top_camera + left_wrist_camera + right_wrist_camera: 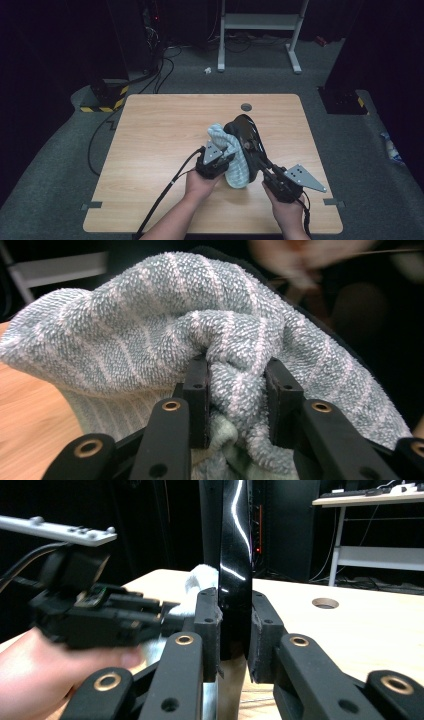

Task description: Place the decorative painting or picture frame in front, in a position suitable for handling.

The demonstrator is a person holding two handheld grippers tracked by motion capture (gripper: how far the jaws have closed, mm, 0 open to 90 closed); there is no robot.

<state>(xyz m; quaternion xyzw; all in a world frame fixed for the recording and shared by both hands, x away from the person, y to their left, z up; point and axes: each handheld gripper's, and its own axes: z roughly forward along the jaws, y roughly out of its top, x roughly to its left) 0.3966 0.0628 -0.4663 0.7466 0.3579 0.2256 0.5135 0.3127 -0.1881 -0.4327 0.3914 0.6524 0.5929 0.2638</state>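
A light blue-green striped towel (pixel 237 172) is bunched against a glossy black dish (pixel 243 131) that stands on edge above the middle of the wooden table (pixel 150 140). My left gripper (pixel 227 152) is shut on a fold of the towel (pixel 150 315), and its pads (pixel 197 385) pinch the cloth on both sides. My right gripper (pixel 256 154) comes in from the right, shut on the rim of the dish (pixel 234 540). The right gripper view has its jaws on either side of the thin black edge. Beyond them a bit of towel (pixel 200 577) and the left gripper (pixel 165 614) show.
A round cable hole (pixel 246 107) sits near the table's far edge. Behind the table stands a white desk frame (pixel 260 22) on grey carpet, with black cables (pixel 160 75) and yellow-black striped bases (pixel 102 95) at the far left.
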